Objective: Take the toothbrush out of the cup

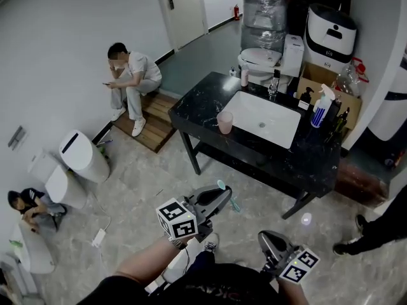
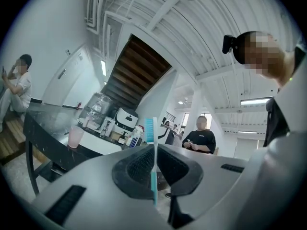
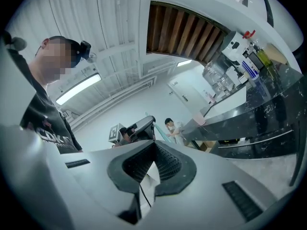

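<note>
- Toothbrush (image 2: 153, 163) removal looks finished: the pink cup (image 1: 224, 122) stands on the dark surface (image 1: 197, 103) just left of the sink (image 1: 264, 119) with nothing showing above its rim, though the pictures are too small to be sure.
- The left tongs (image 2: 154, 150) are clamped on the teal toothbrush. Its bristle head rises above the tips and its handle runs down between the ribbed pads.
- Seen from the head view, the left tongs (image 1: 216, 196) hang over the floor, near the person and well apart from the cup.
- The right tongs (image 3: 152, 147) are pressed together at the tips with nothing between them, low at the right.
- What remains, I judge, is to keep a steady grip and carry the brush wherever it belongs.
</note>
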`<action>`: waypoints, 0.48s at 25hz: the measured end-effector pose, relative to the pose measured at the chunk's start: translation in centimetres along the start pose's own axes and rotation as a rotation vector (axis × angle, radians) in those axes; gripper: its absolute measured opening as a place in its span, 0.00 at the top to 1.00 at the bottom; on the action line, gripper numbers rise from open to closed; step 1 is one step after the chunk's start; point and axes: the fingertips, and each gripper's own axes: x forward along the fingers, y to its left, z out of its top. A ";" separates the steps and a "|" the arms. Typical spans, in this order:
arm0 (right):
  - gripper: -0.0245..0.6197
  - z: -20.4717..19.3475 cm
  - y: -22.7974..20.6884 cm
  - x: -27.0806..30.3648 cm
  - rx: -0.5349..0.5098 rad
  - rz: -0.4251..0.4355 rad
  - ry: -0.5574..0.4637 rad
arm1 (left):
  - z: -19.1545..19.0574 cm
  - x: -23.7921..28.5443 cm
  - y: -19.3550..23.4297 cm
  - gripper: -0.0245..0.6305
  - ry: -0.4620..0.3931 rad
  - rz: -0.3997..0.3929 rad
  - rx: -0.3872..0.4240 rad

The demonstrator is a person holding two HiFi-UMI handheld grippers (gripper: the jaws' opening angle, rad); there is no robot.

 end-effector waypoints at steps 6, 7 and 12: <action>0.94 -0.6 0.5 -1.2 0.003 0.040 0.043 | -4.1 -1.2 -3.8 0.93 0.048 0.008 -0.008; 0.95 -0.7 0.6 -1.4 0.003 0.045 0.049 | -4.5 -1.5 -4.3 0.93 0.049 0.011 -0.018; 0.94 -1.0 1.0 -2.4 0.007 0.070 0.073 | -7.1 -2.5 -6.8 0.93 0.068 0.035 -0.042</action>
